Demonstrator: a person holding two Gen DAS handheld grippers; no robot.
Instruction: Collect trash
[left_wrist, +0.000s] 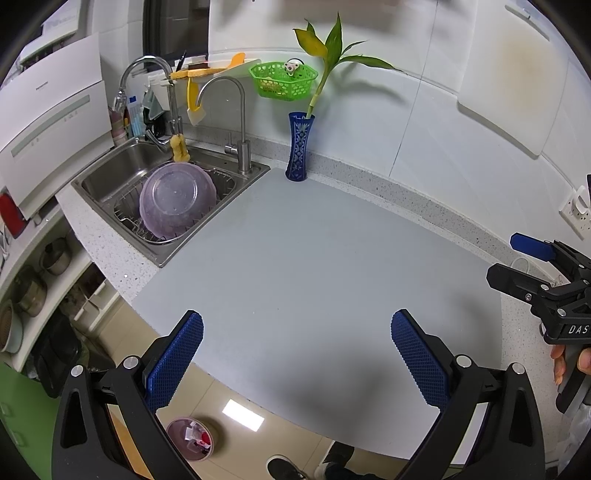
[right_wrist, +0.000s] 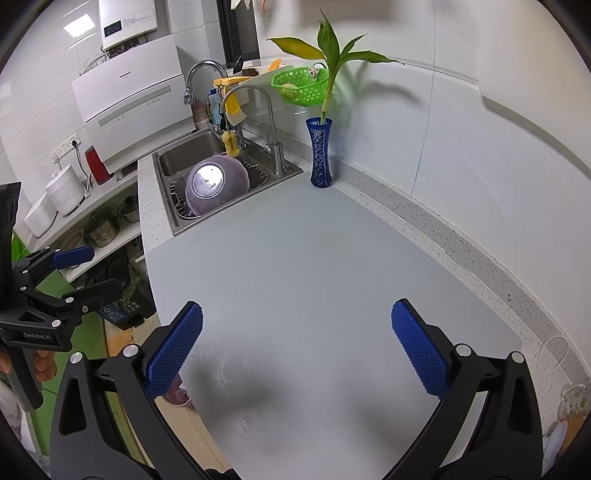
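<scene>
- Grey desk (left_wrist: 295, 280) beside the sink (left_wrist: 110, 173) shows no trash.
- Both my grippers, left (left_wrist: 297, 354) and right (right_wrist: 297, 350), hang released, fingers wide.
- Bin (left_wrist: 190, 439) scraps below the sink look light; I'd pinch edges.

Blue cut-pattern vase (left_wrist: 300, 147), green lattice basket (left_wrist: 283, 80), purple bowl (left_wrist: 176, 199), speckled grey counter (left_wrist: 314, 266)
</scene>
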